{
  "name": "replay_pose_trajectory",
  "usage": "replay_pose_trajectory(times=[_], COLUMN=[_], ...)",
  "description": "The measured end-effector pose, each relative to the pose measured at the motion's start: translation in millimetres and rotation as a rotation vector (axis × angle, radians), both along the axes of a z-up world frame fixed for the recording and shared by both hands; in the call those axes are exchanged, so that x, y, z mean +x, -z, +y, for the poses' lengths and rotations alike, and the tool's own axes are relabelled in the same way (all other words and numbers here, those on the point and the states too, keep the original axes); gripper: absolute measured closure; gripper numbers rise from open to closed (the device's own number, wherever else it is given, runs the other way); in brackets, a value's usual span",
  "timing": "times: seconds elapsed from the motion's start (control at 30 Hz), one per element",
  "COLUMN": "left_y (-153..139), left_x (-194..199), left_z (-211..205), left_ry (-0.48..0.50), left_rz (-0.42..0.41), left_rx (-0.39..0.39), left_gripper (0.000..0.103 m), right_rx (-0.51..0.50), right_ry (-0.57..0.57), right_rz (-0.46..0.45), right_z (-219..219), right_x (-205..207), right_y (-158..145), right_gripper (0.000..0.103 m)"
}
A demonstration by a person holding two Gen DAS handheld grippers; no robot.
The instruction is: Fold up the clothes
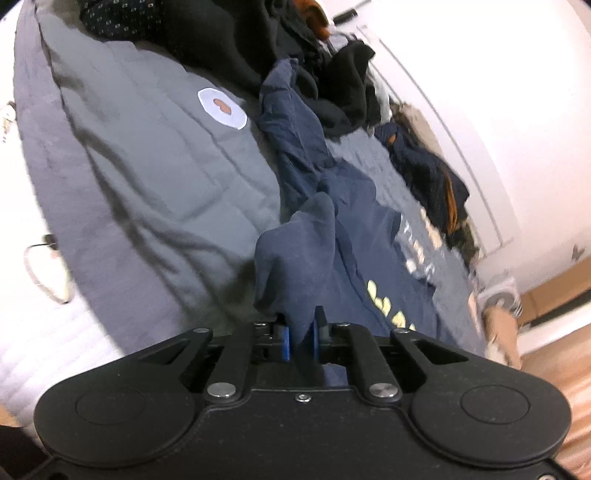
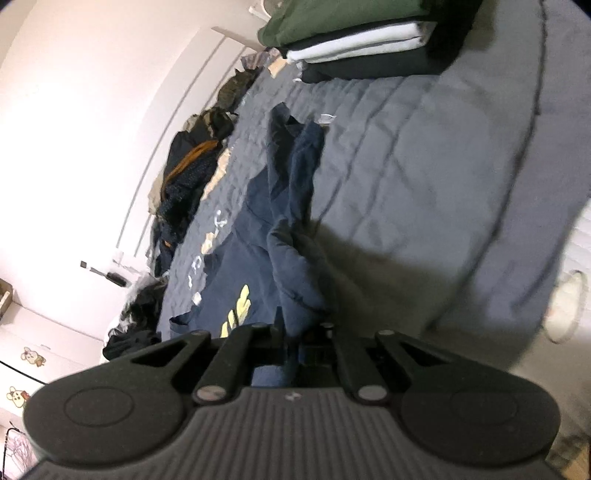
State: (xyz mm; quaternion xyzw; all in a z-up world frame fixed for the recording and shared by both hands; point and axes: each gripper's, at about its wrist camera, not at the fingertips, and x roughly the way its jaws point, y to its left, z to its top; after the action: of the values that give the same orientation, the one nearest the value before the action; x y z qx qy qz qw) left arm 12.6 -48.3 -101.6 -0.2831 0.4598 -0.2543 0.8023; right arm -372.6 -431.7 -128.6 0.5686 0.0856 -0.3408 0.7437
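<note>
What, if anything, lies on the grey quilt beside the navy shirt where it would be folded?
Nothing visible does. Both tools already pinch the navy shirt: left tool, right tool. The grey quilt beside it is bare; the folded stack and loose clothes pile sit farther off.

We look down along each gripper, close over the grey quilted bedcover (image 1: 155,155); both views share the crumpled navy printed shirt (image 2: 258,258).

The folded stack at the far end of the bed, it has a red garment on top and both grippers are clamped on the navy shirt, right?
Not quite. The right wrist view shows the top garment of the folded stack is dark green, not red. Both the left gripper and right gripper are clamped on the navy shirt.
</note>
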Motion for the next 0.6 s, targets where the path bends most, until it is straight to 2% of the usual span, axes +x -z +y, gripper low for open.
replay_pose_trajectory(times=[0.1,0.13,0.17,0.2,0.23,0.3,0.37,0.43,0.5,0.6], left_y=[3,6,9,10,10,0,-16,-30,-39,-46], left_x=[-5,-5,-5,-6,-6,-6,-7,-8,-7,-7], left_z=[6,7,8,10,13,19,23,24,22,8], left_ry=[0.032,0.033,0.028,0.014,-0.005,-0.052,-0.090,-0.114,-0.102,-0.040], left_rz=[0.038,0.063,0.091,0.104,0.105,0.047,-0.055,-0.154,-0.217,-0.283], left_rx=[0.059,0.089,0.129,0.163,0.190,0.227,0.275,0.319,0.340,0.357], left_gripper=[0.091,0.086,0.074,0.068,0.066,0.062,0.053,0.049,0.049,0.049], right_rx=[0.009,0.011,0.025,0.035,0.021,-0.021,-0.104,-0.191,-0.290,-0.383], right_ry=[-0.030,-0.044,-0.042,-0.063,-0.074,-0.086,-0.087,-0.075,-0.039,-0.044], right_rz=[0.095,0.139,0.182,0.228,0.248,0.282,0.322,0.373,0.423,0.444], right_z=[7,8,7,4,1,0,5,12,18,16], right_x=[-5,-5,-5,-4,-2,-2,-2,-3,-6,-7], right_y=[1,2,5,7,5,-1,-15,-29,-41,-54], right_gripper=[0.097,0.095,0.094,0.093,0.092,0.089,0.084,0.078,0.076,0.070])
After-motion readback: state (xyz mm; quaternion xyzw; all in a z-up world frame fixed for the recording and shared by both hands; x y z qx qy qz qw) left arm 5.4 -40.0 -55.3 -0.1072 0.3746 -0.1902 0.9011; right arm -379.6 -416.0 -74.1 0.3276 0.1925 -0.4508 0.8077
